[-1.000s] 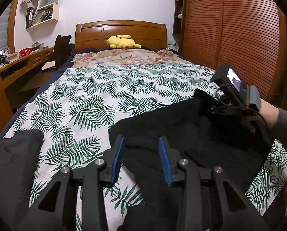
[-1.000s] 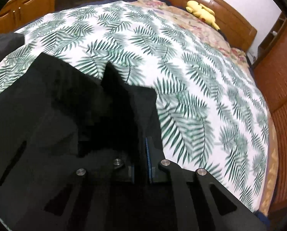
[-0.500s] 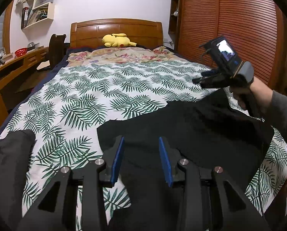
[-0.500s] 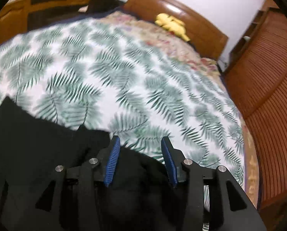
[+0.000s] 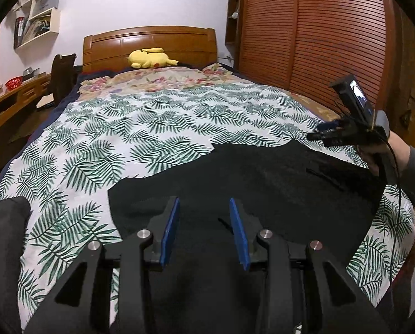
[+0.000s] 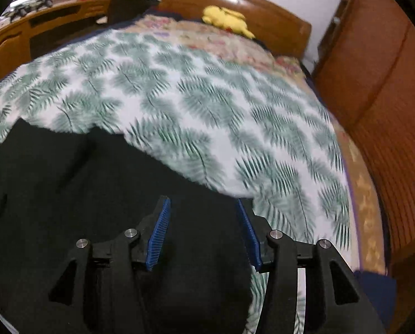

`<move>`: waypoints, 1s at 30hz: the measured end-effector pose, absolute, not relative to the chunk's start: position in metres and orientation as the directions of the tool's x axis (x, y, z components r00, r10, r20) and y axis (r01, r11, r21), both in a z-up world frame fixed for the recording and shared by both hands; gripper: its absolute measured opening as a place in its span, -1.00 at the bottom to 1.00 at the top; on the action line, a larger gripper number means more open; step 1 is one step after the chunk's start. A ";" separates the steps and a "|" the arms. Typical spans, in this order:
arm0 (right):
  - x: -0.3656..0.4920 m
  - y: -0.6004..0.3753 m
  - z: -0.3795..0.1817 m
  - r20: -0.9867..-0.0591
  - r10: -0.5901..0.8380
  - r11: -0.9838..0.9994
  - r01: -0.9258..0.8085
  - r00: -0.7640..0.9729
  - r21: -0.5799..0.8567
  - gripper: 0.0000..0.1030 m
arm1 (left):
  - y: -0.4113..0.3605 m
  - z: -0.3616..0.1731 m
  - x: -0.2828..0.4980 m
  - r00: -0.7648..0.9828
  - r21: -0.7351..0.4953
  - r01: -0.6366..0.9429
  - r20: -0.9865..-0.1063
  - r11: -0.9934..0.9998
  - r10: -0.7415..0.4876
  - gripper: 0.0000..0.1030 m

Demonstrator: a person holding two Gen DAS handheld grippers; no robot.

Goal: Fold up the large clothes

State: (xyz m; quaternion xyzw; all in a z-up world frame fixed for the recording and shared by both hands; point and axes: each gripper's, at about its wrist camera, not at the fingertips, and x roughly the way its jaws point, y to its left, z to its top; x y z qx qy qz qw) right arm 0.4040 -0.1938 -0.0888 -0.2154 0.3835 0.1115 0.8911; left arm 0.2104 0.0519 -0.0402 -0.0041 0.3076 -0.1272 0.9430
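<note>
A large black garment (image 5: 263, 183) lies spread on the near end of the bed with the fern-print cover (image 5: 152, 128). It also fills the lower left of the right wrist view (image 6: 96, 194). My left gripper (image 5: 203, 208) is open and empty, hovering over the garment's near edge. My right gripper (image 6: 203, 208) is open and empty above the garment's right part. In the left wrist view the right gripper (image 5: 318, 135) is held in the air at the bed's right side, above the garment's far corner.
A second dark garment (image 5: 4, 239) lies bunched at the bed's near left. A yellow plush toy (image 5: 152, 58) rests by the headboard. A wooden desk (image 5: 10, 103) stands left of the bed. A slatted wooden wardrobe (image 5: 304, 33) stands on the right.
My right gripper let go of the black garment, opened, and lifted up and to the right. The garment, which was raised and folded over, now lies flat. My left gripper stayed open.
</note>
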 end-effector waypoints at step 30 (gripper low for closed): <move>0.239 -0.309 -0.149 -0.806 0.081 0.936 -0.323 0.586 -0.141 -0.04 | 0.020 -0.040 0.180 0.772 -0.018 0.284 -0.588 0.959 -0.239 -0.31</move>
